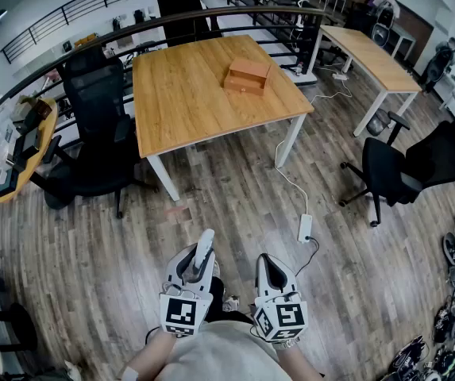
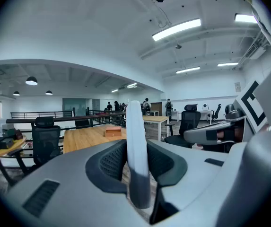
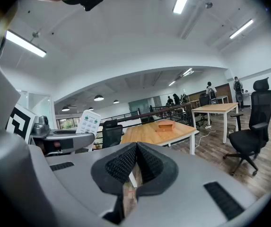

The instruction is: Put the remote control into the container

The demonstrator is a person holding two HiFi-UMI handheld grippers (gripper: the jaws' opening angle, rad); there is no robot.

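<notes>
A white remote control (image 1: 204,249) stands upright in my left gripper (image 1: 197,267), which is shut on it. In the left gripper view the remote (image 2: 135,150) shows edge-on between the two dark pads. From the right gripper view its button face (image 3: 88,123) is visible at the left. My right gripper (image 1: 274,273) is beside the left one, shut with nothing in it (image 3: 135,163). The container, a brown wooden box (image 1: 247,76), sits far ahead on a wooden table (image 1: 187,101), and also shows small in both gripper views (image 2: 112,132) (image 3: 165,125).
Both grippers are held low over a wood-plank floor, well short of the table. A black office chair (image 1: 92,137) stands left of the table, another (image 1: 406,169) to the right. A white power strip with cable (image 1: 305,228) lies on the floor. A second table (image 1: 374,58) is far right.
</notes>
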